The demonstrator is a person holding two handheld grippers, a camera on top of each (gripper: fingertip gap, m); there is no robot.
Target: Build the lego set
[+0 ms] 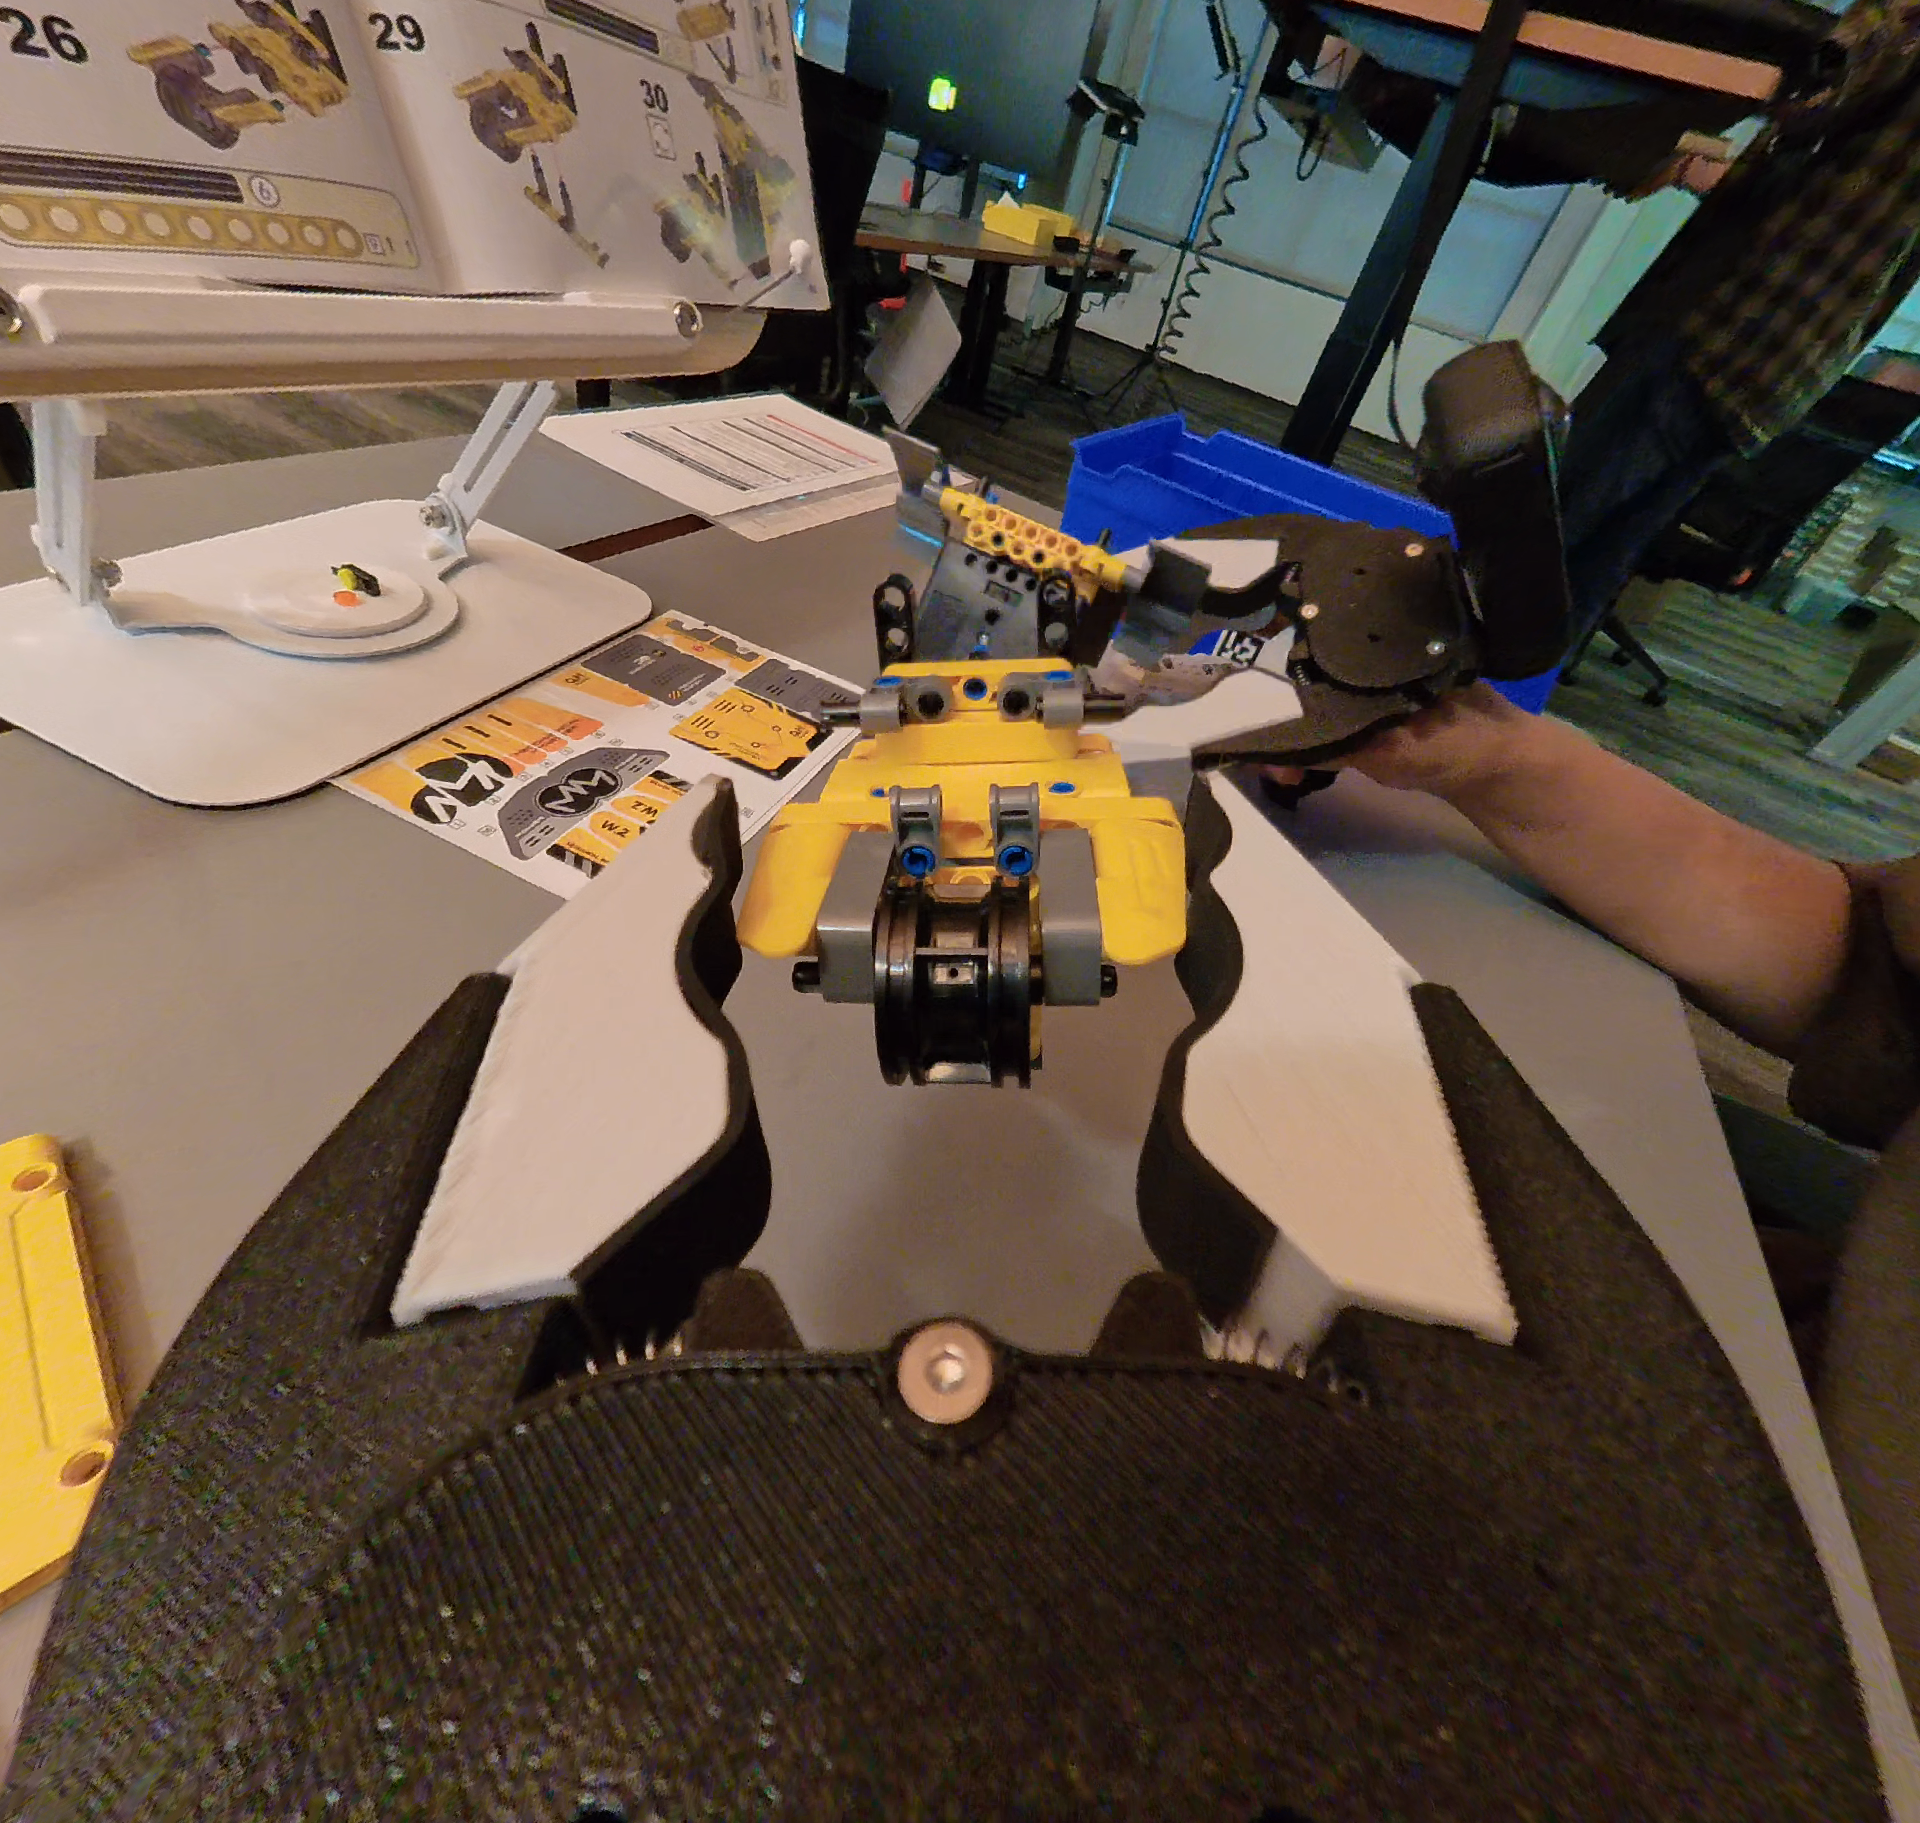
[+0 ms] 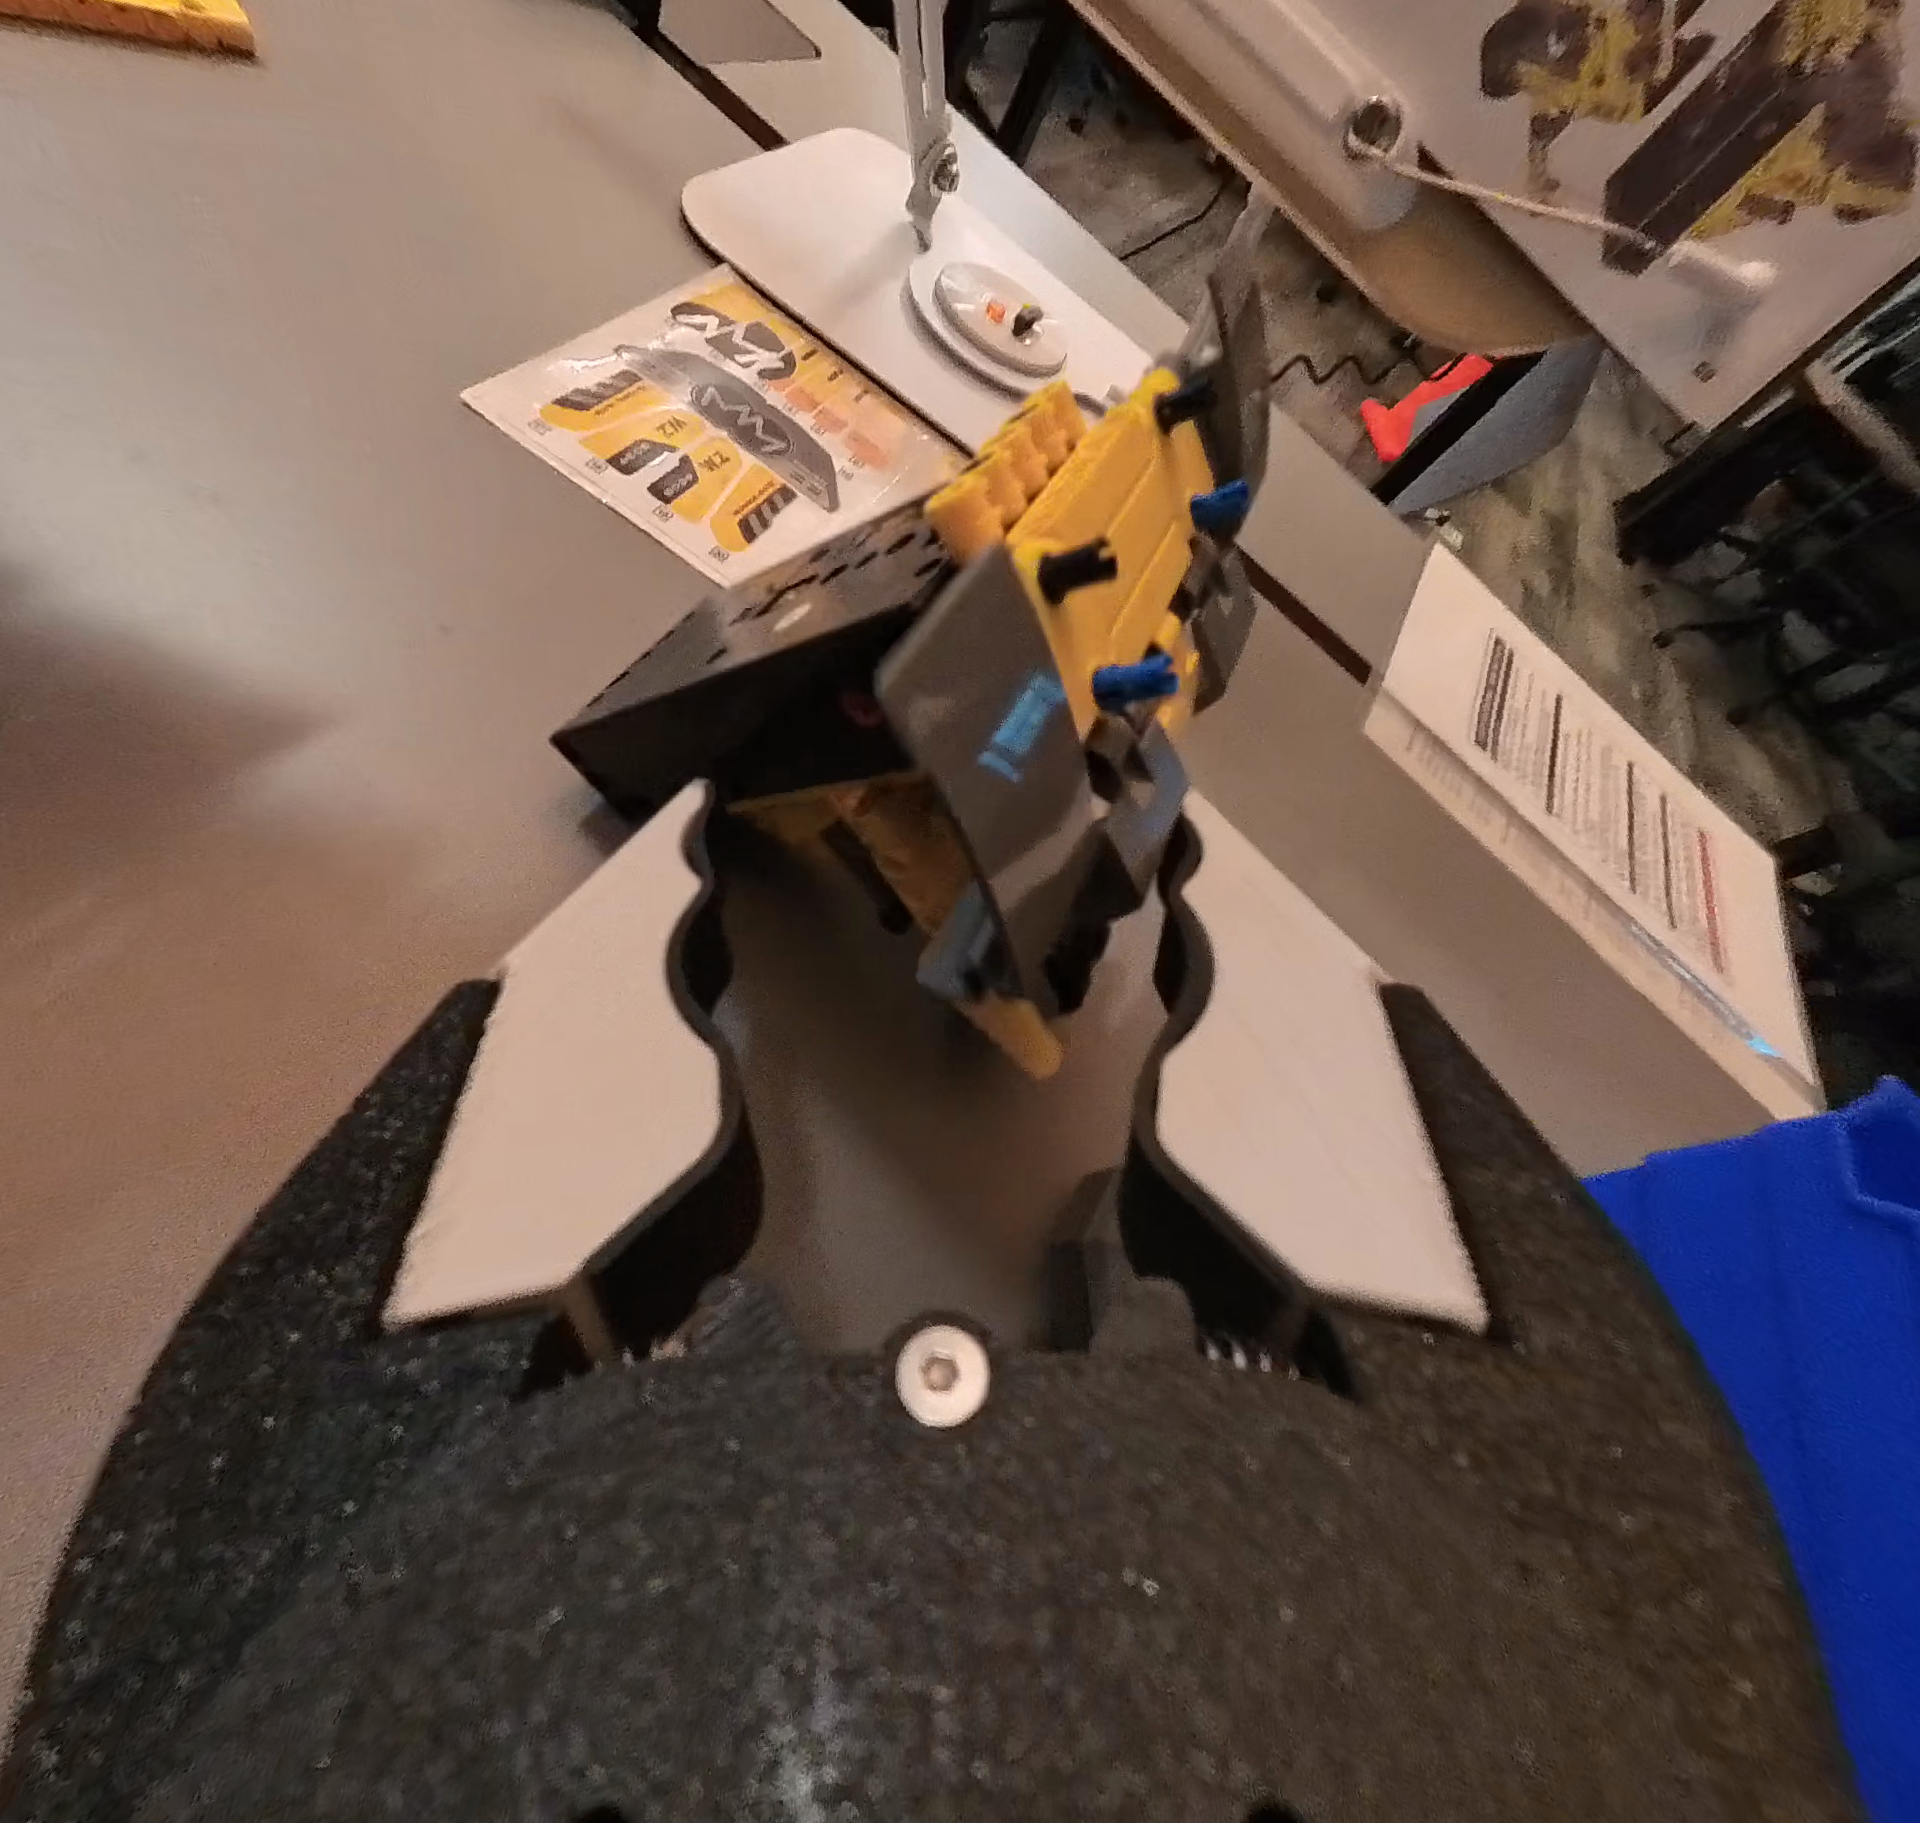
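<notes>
A yellow, grey and black brick vehicle model [image 1: 966,838] hangs above the grey table [image 1: 260,942]. My left gripper [image 1: 961,817] is shut on its yellow body, one finger on each side, with the black wheel hub [image 1: 956,994] facing the camera. My right gripper [image 1: 1153,651] comes in from the right, and its fingers bracket the model's far end by a yellow holed beam [image 1: 1029,532]. In the right wrist view, my right gripper [image 2: 940,828] has its jaws set wide against the model [image 2: 1091,547], touching a grey panel [image 2: 997,734]. This view is blurred.
An open instruction booklet [image 1: 395,90] rests on a white stand [image 1: 312,672] at the back left. A sticker sheet [image 1: 623,734] lies before it. A blue bin [image 1: 1195,485], a printed sheet [image 1: 748,454] and a yellow panel [image 1: 42,1358] are nearby. A person's forearm [image 1: 1610,838] is at right. My right fingertips sit around 20 cm from my left ones.
</notes>
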